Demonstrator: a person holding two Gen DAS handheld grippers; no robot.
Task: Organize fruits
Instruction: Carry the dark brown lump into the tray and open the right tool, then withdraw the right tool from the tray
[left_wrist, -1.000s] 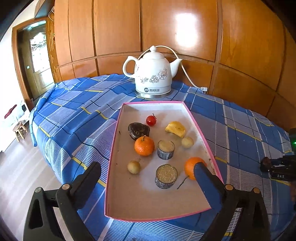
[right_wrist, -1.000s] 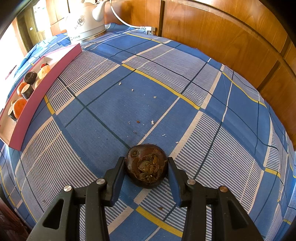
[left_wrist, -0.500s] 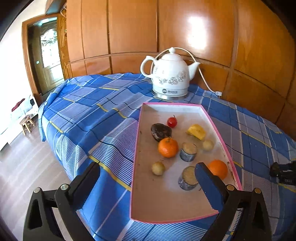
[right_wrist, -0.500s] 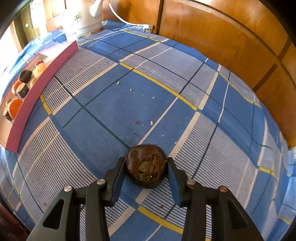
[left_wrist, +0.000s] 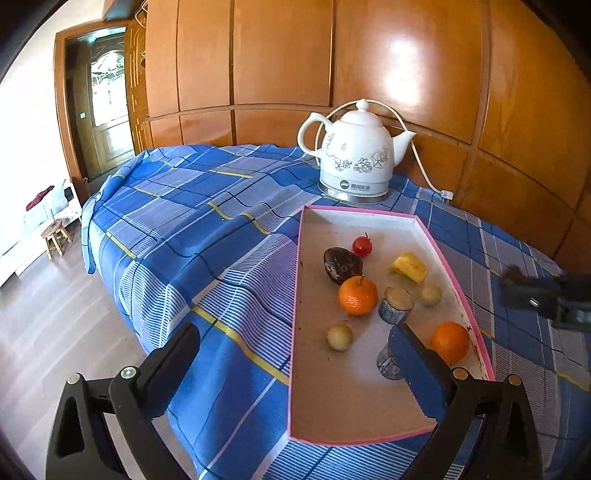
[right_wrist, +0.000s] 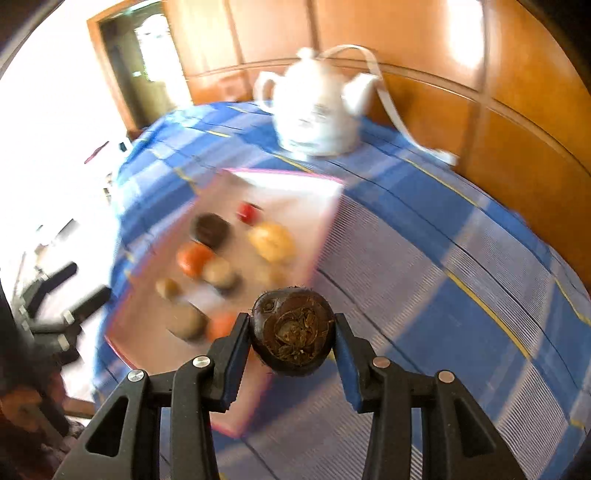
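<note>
**Dark round fruit pinched above the cloth, tray of fruit waiting**

Left wrist view: the left gripper (left_wrist: 291, 354) has its black, blue-padded fingers spread wide, with nothing between them. Beyond it a shallow, pink-rimmed cardboard tray (left_wrist: 297, 332) lies on a desk draped in a blue checked cloth (left_wrist: 207, 229) with thin yellow lines. On the tray's pale matte floor sit a glossy red cherry tomato (left_wrist: 362, 246), a wrinkled dark brown fruit (left_wrist: 341, 265), a yellow wedge (left_wrist: 409, 266), two smooth oranges (left_wrist: 358, 296), two small pale round fruits (left_wrist: 340, 337) and two stubby cylindrical pieces with grey rind (left_wrist: 396, 305). A white glazed ceramic kettle (left_wrist: 356, 162) with a floral print stands at the far end, against polished wood panelling (left_wrist: 280, 55).

Right wrist view: the right gripper (right_wrist: 293, 341) pinches a rough, dark brown round fruit (right_wrist: 293, 332) with a flaky, fibrous top between its blue pads, raised clear of the striped cloth, just right of the tray's near corner. The background is motion-blurred.
</note>
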